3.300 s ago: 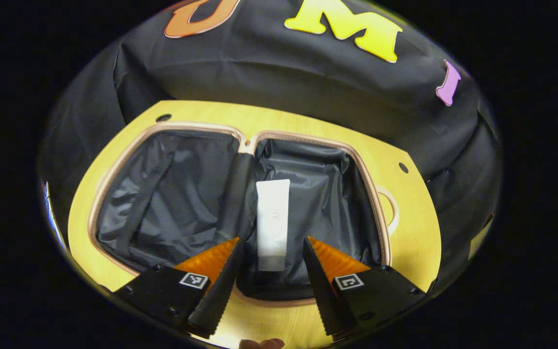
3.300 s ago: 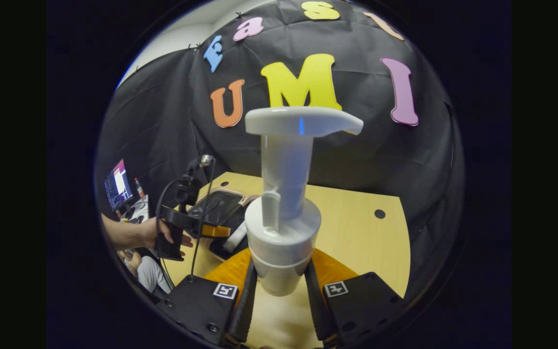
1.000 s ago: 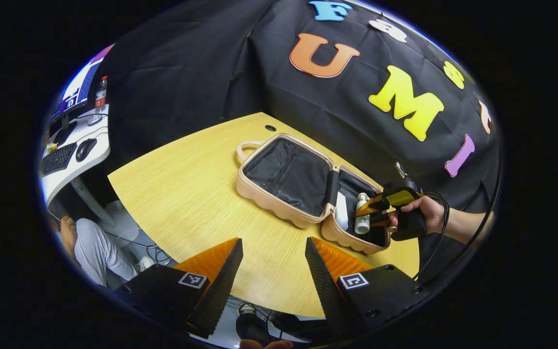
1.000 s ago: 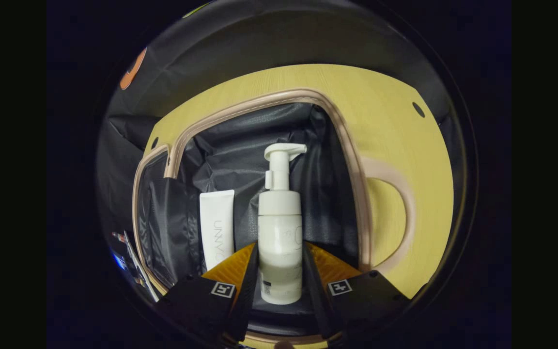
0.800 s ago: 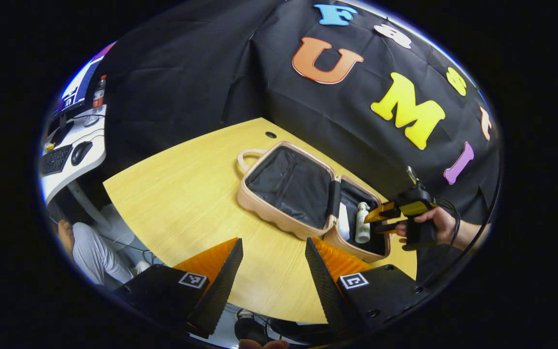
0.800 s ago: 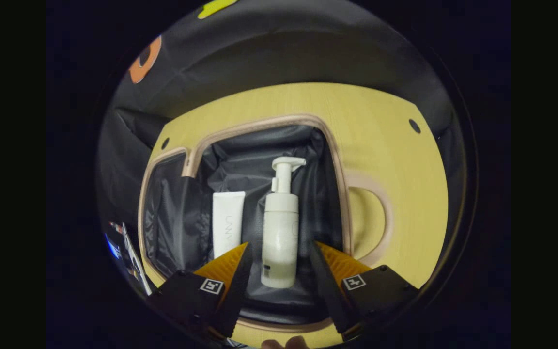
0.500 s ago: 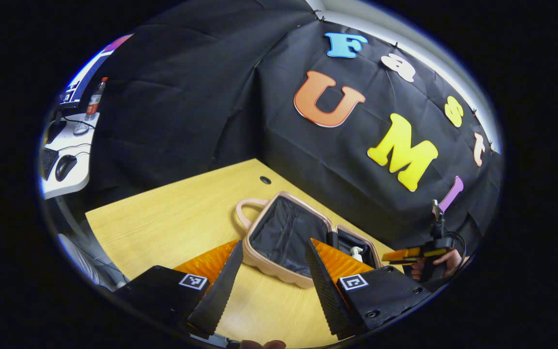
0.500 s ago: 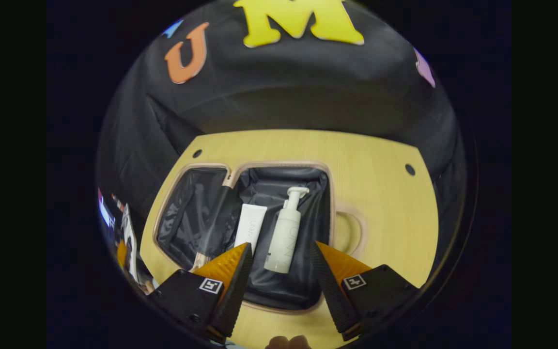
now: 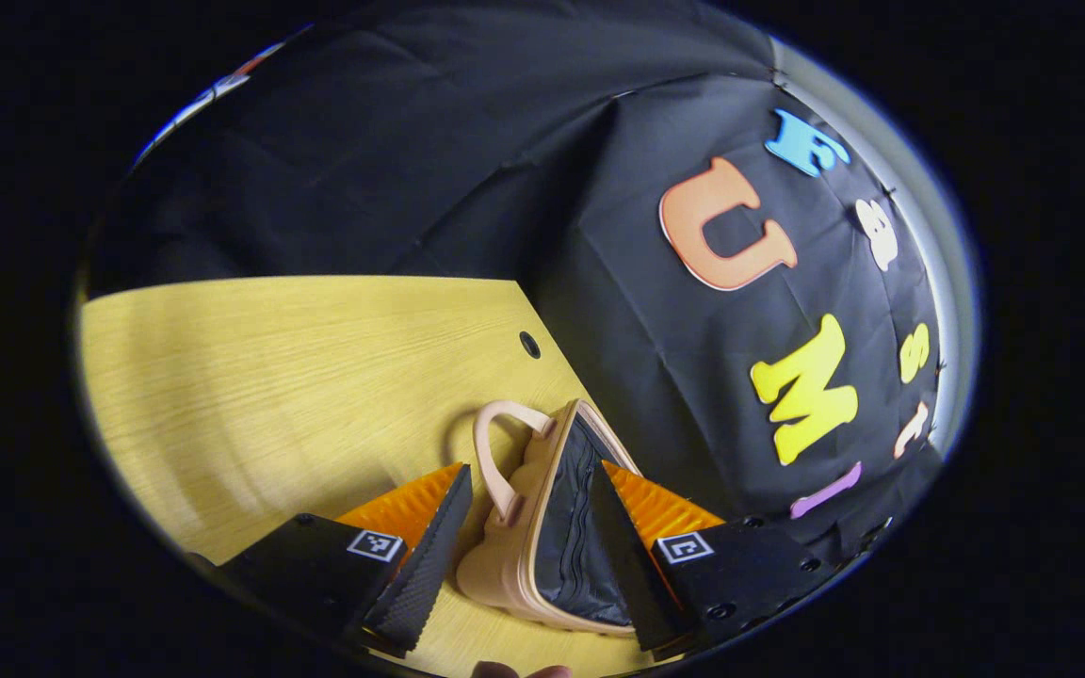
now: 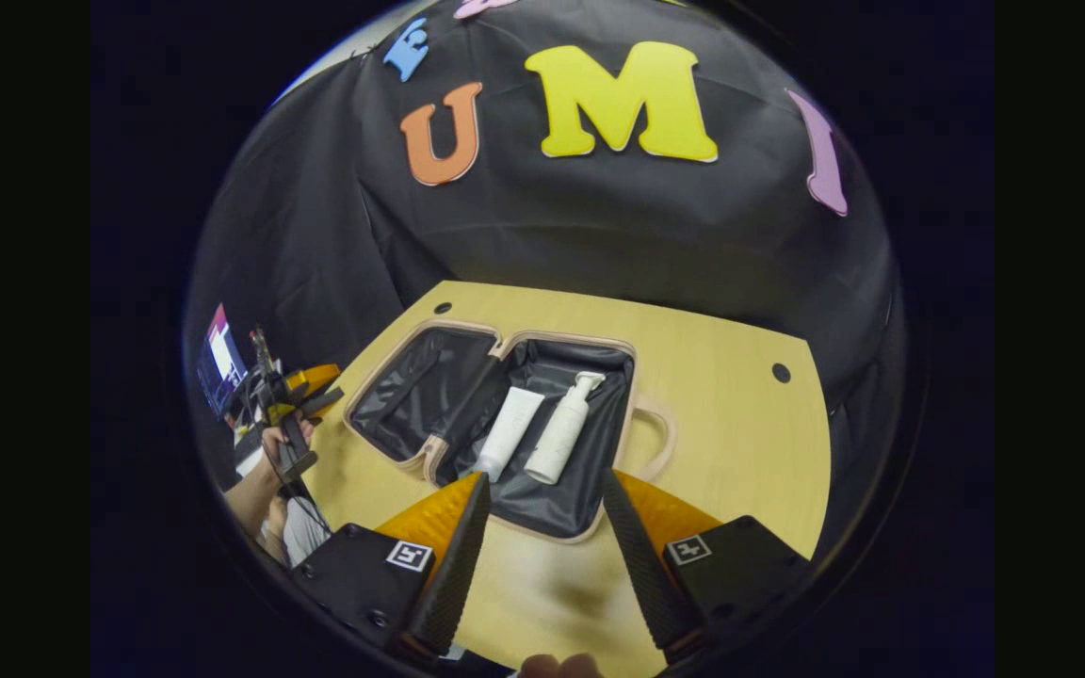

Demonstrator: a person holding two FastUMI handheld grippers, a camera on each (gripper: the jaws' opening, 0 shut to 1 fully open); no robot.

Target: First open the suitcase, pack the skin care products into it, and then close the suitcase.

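Note:
The beige suitcase (image 10: 406,391) lies open flat on the table in the right gripper view, black lining up. A white tube (image 10: 510,431) and a white pump bottle (image 10: 563,428) lie side by side in its right half. My right gripper (image 10: 538,480) hovers open above the case's near edge, holding nothing. My left gripper (image 10: 321,391), held by a hand, is at the case's left side. In the left gripper view the suitcase (image 9: 491,574) is seen edge-on, its left half's rim and handle (image 9: 495,452) between the open fingers of my left gripper (image 9: 530,471).
The wooden table (image 10: 740,443) has small round holes (image 9: 529,344) near its back edge and bare surface to the case's right. A second handle (image 10: 660,443) sticks out on the case's right. A desk with a monitor (image 10: 220,358) stands beyond the table's left.
My right gripper opened, left the pump bottle lying in the case and drew back. My left gripper swung in close to the left half, whose rim now lies between its fingers.

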